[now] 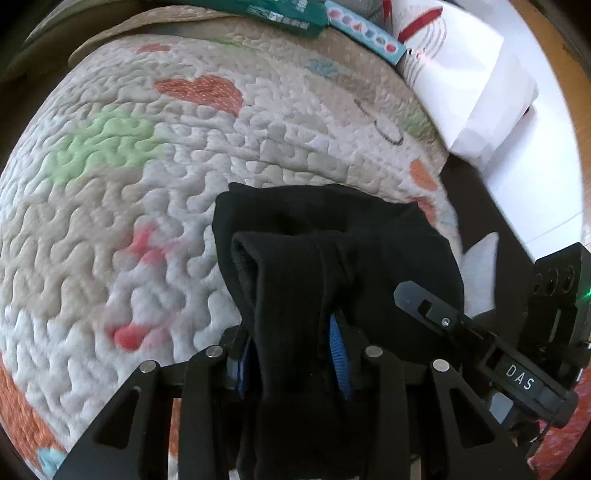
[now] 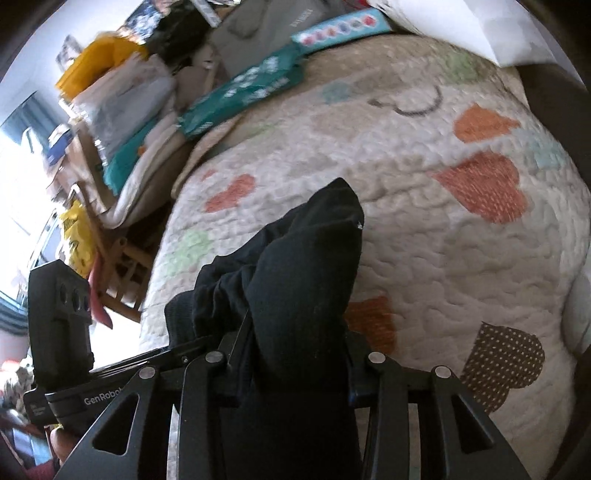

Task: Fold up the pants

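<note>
The black pants [image 1: 314, 240] hang bunched over a quilted bedspread [image 1: 147, 184] printed with hearts. My left gripper [image 1: 291, 350] is shut on a thick fold of them, and its blue pads [image 1: 338, 354] press the cloth from both sides. In the right wrist view my right gripper [image 2: 291, 354] is shut on another bunch of the pants [image 2: 306, 266], which stands up in a peak above the jaws. The two grippers are close side by side: a right finger [image 1: 424, 302] shows at the edge of the left wrist view. The bedspread [image 2: 443, 240] lies below.
A teal packet [image 2: 243, 92] and a strip with coloured dots [image 2: 343, 26] lie at the bed's far edge. Stacked linens [image 2: 129, 110] and a wooden chair [image 2: 125, 273] stand to the left. White paper [image 1: 472, 92] lies at the far right.
</note>
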`<state>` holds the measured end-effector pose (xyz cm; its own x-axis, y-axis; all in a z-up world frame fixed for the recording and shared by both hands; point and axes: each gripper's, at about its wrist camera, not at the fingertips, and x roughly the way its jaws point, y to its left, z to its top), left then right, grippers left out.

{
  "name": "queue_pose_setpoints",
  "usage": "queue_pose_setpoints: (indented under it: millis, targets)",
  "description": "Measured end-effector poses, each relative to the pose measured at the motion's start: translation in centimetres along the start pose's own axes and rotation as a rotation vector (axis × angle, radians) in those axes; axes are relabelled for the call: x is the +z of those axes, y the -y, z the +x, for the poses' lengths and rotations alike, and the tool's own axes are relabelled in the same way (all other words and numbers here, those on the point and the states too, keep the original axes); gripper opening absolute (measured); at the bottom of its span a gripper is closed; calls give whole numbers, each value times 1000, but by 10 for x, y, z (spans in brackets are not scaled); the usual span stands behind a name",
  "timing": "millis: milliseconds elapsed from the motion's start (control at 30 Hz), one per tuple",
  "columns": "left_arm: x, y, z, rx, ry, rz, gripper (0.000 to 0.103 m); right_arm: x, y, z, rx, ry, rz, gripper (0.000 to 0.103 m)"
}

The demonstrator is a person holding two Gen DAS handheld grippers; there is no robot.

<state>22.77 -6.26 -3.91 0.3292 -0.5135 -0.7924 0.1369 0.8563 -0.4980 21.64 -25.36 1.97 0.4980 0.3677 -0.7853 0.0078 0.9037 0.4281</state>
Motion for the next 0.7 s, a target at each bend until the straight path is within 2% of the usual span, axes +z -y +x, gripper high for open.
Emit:
queue_pose_setpoints:
  millis: [67, 133, 267, 400, 567, 633, 700]
  targets:
    - [3, 0, 5, 5, -3, 9, 44, 0, 15, 10, 8, -15, 33, 41]
    - [6, -6, 6, -12, -16, -8, 50, -1, 25, 14, 22, -20, 58, 47]
    - [9, -17, -4, -24, -25, -30, 52, -2, 36, 5, 24, 12, 115, 64]
    - [12, -15, -18, 20, 7, -5, 52, -2, 38, -16, -2, 62, 132, 69]
    - [19, 6, -2, 183, 15, 111, 54, -8, 49, -39, 12, 105, 220, 70]
    - [22, 8, 2, 207, 25, 126, 56, -17, 49, -44, 17, 94, 242, 70]
    - [28, 3, 6, 199, 28, 91, 62, -27, 45, -44, 6, 64, 230, 70]
